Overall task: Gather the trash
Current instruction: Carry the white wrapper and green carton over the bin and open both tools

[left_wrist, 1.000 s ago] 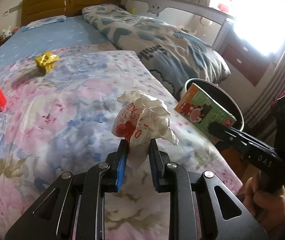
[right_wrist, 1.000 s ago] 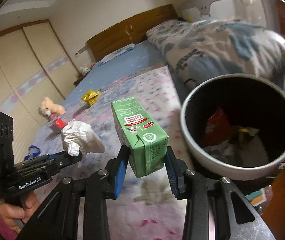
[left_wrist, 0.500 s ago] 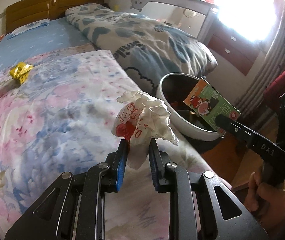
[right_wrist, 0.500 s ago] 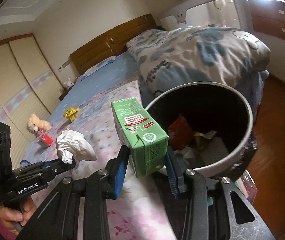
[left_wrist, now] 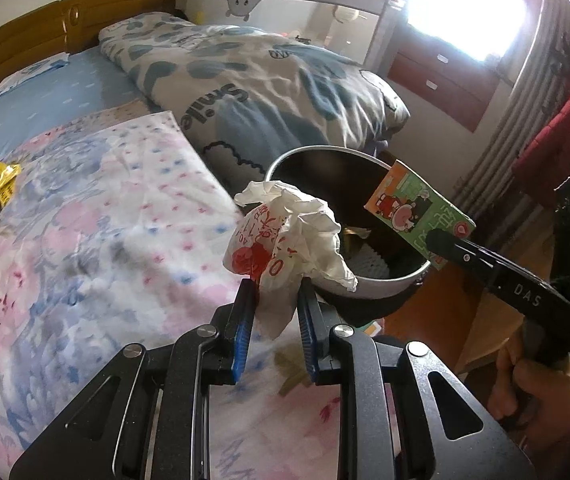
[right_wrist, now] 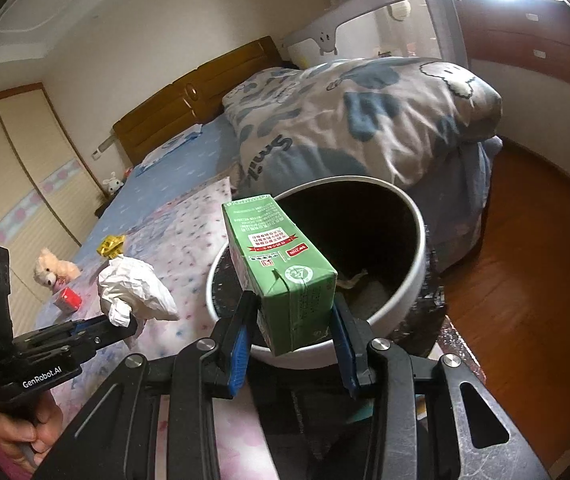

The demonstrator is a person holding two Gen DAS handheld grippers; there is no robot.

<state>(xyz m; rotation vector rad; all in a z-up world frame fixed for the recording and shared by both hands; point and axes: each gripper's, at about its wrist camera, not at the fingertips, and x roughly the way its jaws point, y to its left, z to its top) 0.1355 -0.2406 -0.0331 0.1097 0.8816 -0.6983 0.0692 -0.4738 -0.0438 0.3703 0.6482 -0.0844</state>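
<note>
Side by side at the foot of the bed, both hand-held grippers carry trash at the bin. At right, the right gripper (right_wrist: 291,330) clamps a green drink carton (right_wrist: 283,270) between its blue pads, holding it over the near rim of the grey trash bin (right_wrist: 415,284) — litter is visible in the bin's dark interior. At left, the left gripper (left_wrist: 273,308) pinches a crumpled white plastic bag with red print (left_wrist: 285,236) just beside the bin's rim (left_wrist: 385,282), above the floral bedspread (left_wrist: 97,216). Further back on the bed lie a yellow wrapper (left_wrist: 0,178), a small red carton (right_wrist: 68,298) and a teddy bear (right_wrist: 51,272).
</note>
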